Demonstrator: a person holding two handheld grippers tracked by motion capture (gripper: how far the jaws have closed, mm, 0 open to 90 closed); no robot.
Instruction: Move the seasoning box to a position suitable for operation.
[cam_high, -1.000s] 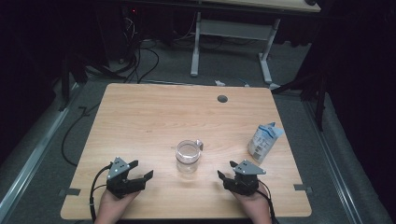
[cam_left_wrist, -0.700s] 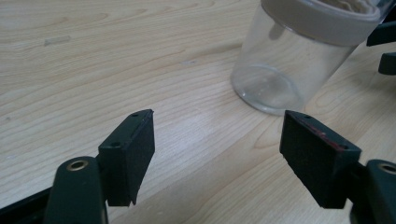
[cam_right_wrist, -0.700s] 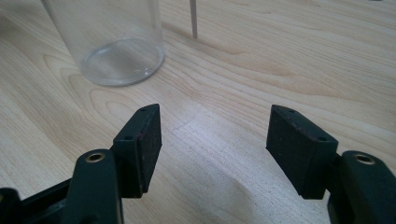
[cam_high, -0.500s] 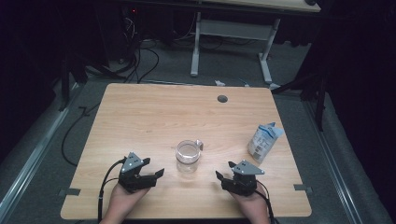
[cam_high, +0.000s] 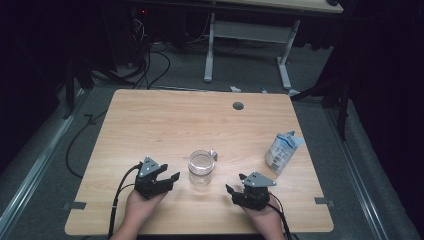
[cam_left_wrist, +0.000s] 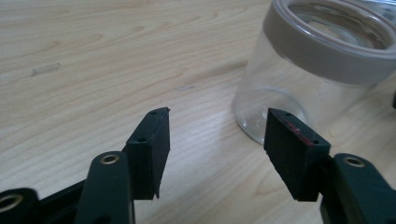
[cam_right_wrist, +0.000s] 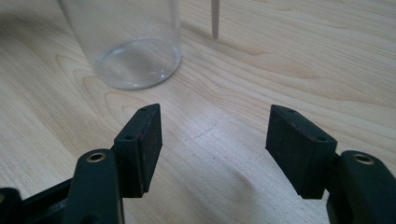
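**Two open grippers flank a glass jar on a pale wood table**

At the near edge of the table (cam_high: 150, 120), two hands come in from below, each holding a gripper. The left gripper (cam_high: 167, 178) sits just left of the jar (cam_high: 201, 167), its jaws spread wide with nothing between them; in the left gripper view its right jaw points toward the jar's base, close to it but apart. The right gripper (cam_high: 235, 190) rests to the jar's right and a little nearer the person, jaws likewise wide apart and empty, over bare wood.

The jar stands upright near the table's middle, toward the near side. It is clear glass with a grey band around its open mouth (cam_left_wrist: 327, 51).

Farther right, near the table's edge, stands a light blue and white carton (cam_high: 281, 152) with its top opened. A round grommet hole (cam_high: 238, 106) lies by the far edge.

The tabletop is light wood grain. Beyond it, grey floor carries black cables (cam_high: 150, 70) and the white legs of another desk (cam_high: 210, 50); the surrounding room is dark.
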